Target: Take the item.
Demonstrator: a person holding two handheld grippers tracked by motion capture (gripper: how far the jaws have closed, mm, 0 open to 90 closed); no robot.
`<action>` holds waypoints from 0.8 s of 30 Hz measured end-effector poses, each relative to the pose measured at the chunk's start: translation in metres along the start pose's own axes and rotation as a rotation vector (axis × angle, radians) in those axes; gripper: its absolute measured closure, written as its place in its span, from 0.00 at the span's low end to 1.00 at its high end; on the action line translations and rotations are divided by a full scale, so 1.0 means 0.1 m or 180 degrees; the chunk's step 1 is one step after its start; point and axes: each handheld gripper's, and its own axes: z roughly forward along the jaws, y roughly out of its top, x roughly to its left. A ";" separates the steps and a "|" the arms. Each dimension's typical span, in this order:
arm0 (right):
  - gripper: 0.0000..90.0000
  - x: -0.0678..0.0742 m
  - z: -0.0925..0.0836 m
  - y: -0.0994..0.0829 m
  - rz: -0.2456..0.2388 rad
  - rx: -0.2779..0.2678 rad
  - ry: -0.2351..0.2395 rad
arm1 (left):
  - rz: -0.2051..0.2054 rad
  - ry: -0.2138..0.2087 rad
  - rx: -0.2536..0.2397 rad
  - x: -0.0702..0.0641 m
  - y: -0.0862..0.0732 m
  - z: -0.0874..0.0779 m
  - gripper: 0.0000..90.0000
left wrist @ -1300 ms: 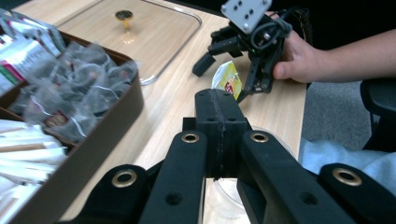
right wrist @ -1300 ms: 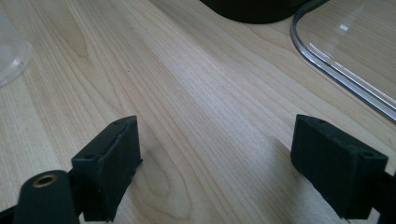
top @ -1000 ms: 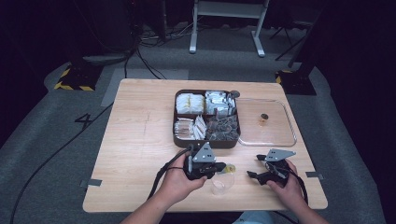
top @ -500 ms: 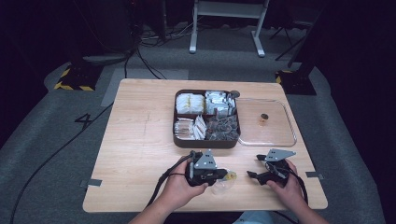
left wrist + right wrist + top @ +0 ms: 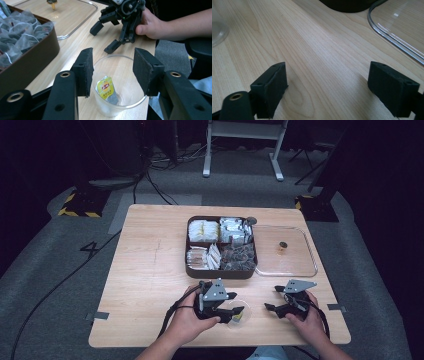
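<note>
In the lower middle of the high view, the left gripper (image 5: pixel 234 312) lies low over the table (image 5: pixel 150 285), held from behind by the left hand (image 5: pixel 192 322), whose forearm enters from the bottom edge. Its jaws have just been opening and stand apart above a clear plastic cup (image 5: pixel 117 87); the pads do not press on the rim. A tea bag with a yellow tag (image 5: pixel 106 87) lies at the bottom of the cup. To the right, the right gripper (image 5: pixel 272 300) rests near the table's lower right, gripped by the right hand (image 5: pixel 305 317), jaws wide apart over bare wood. The brown compartment tray (image 5: pixel 220 272) sits above, its clear lid (image 5: pixel 287 270) beside it.
</note>
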 end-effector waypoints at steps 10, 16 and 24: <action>0.18 0.00 0.00 0.00 -0.0001 0.0002 0.0000 | 0.0097 0.0430 0.0108 0.11 0.05 -0.23 0.36; 0.18 0.00 0.00 0.00 0.0000 0.0002 0.0000 | 0.0017 0.0732 0.0222 0.27 -0.10 -0.48 0.32; 0.18 0.00 0.00 0.00 0.0005 0.0002 -0.0004 | -0.0056 0.0963 0.0302 0.47 -0.30 -0.77 0.31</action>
